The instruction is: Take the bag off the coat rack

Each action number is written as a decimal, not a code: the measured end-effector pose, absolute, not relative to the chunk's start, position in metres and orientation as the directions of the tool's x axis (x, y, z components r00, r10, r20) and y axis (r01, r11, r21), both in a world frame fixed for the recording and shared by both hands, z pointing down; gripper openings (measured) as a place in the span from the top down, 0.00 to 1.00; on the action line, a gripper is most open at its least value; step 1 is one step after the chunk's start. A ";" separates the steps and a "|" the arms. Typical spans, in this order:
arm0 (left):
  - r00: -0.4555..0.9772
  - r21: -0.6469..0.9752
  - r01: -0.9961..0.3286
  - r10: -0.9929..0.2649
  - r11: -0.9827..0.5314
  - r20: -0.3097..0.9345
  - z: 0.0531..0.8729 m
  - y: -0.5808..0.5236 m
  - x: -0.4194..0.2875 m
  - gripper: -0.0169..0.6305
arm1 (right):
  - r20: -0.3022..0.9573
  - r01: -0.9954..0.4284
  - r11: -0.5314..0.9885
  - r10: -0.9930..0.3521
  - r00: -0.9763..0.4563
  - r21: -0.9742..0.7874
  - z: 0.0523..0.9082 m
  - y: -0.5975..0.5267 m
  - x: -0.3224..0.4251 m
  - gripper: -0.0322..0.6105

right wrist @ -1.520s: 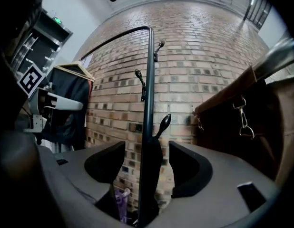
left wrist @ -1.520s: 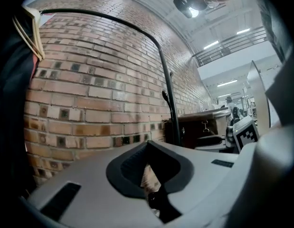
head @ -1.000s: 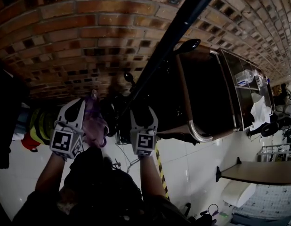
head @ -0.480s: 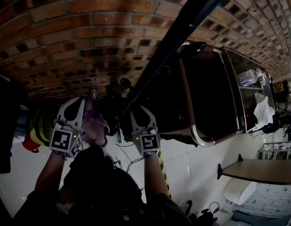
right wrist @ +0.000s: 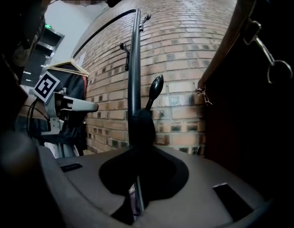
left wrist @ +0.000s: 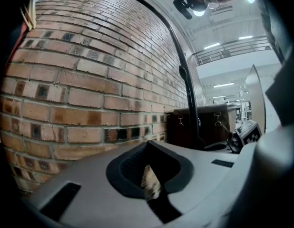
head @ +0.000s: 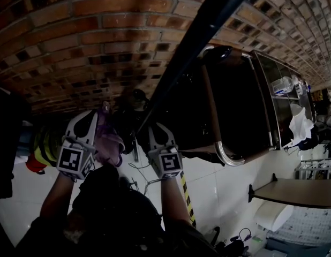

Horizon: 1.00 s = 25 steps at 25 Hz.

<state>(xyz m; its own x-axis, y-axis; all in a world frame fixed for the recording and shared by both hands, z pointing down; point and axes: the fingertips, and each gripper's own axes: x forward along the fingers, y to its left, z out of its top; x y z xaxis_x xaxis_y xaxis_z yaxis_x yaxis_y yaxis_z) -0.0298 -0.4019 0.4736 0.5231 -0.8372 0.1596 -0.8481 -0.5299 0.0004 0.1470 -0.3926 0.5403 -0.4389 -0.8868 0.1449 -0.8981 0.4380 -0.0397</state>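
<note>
A dark brown bag [head: 235, 106] hangs from the black coat rack pole [head: 197, 42] in front of a brick wall. In the right gripper view the bag [right wrist: 251, 103] fills the right side, its strap and metal clasp showing. My right gripper [right wrist: 135, 198] sits at the pole [right wrist: 134, 70], below a knobbed hook [right wrist: 155, 88]. Its jaws have just been closing, with a dark strap-like piece at the pole between them. My left gripper [left wrist: 149, 182] is shut with nothing in it and points at the wall, left of the pole [left wrist: 187, 94] and bag [left wrist: 209, 122].
Clothes, one yellow and red [head: 45, 143], hang at the far left on a wooden hanger [right wrist: 66, 65]. A purple thing [head: 109, 143] sits by the left gripper. A table [head: 294, 194] stands lower right and a shelf with a bottle [head: 283, 84] at right. Yellow-black tape [head: 187, 197] marks the floor.
The right gripper's jaws have narrowed around the dark piece at the pole. Both grippers stay almost where they were.
</note>
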 end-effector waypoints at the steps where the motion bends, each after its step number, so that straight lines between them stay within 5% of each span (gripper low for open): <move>1: 0.523 0.000 -0.848 -0.837 -0.530 0.163 0.474 -0.401 -0.030 0.92 | 0.136 -0.905 0.422 -0.894 -0.426 -0.061 0.538 -0.391 0.150 0.87; 11: 0.516 0.008 -0.854 -0.846 -0.520 0.133 0.461 -0.403 -0.032 0.92 | 0.030 -0.881 0.406 -0.905 -0.425 -0.242 0.491 -0.374 0.160 0.87; 25: 0.492 0.008 -0.870 -0.864 -0.494 0.111 0.450 -0.411 -0.044 0.92 | -0.059 -0.867 0.427 -0.902 -0.427 -0.259 0.437 -0.378 0.153 0.87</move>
